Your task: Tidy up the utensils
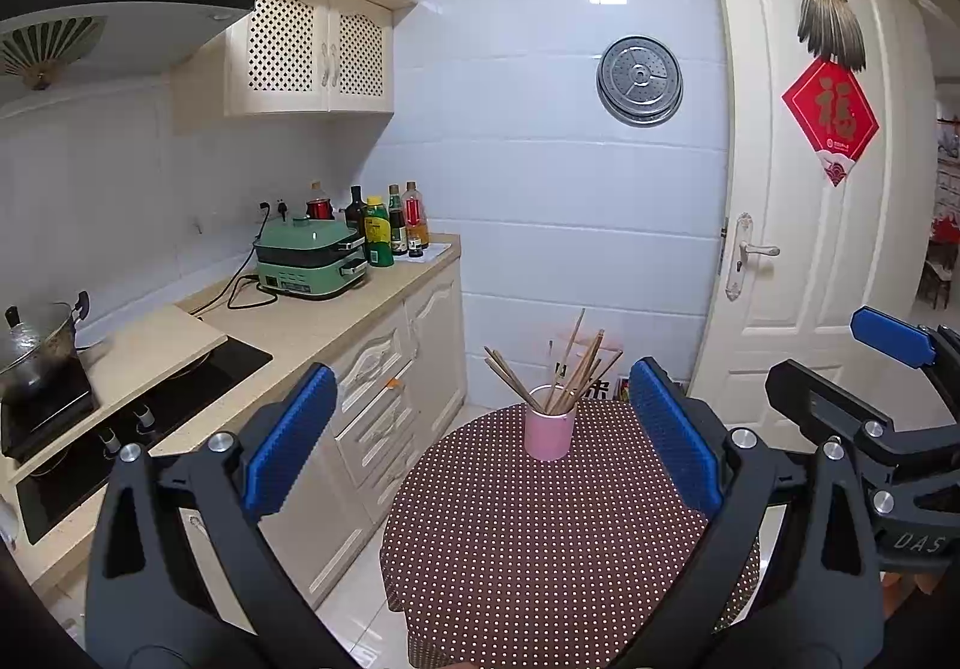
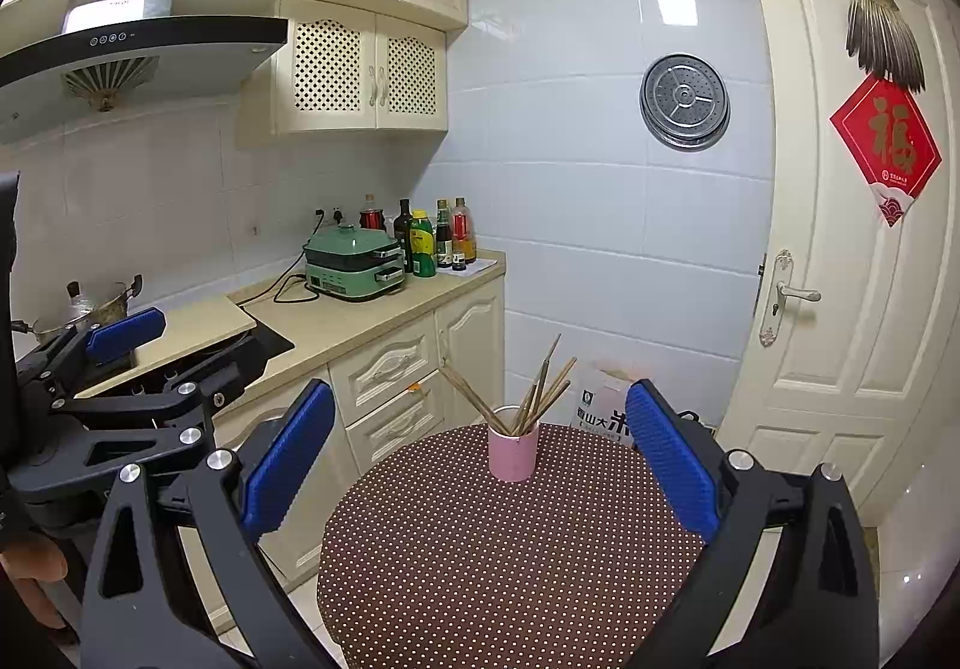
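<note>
On the small round counter covered with a brown cloth with white dots (image 1: 540,549), a pink cylindrical cup (image 1: 549,429) stands at the far side, a little back from the far edge. Thin wooden chopsticks (image 1: 564,369) stand inside it and lean out in several directions, some to the left and some to the right.

The left hand-held gripper (image 1: 480,441) is held above the near part of the counter with its blue ribbed pads wide apart, and it holds nothing. The right hand-held gripper (image 2: 480,453) is in the same condition: wide apart and empty, and the cup appears between its two pads but well beyond them.

I think the main risk is the cup itself. It looks light and tall, and the sticks lean outward above its rim, so a pad that comes in too low or from the side may push a stick and tip the cup over. Then the chopsticks would roll on the cloth and perhaps fall on the tiled floor (image 1: 360,615). Also, the sticks are thin and cross each other; closing on one may catch a second one and drag it out.
</note>
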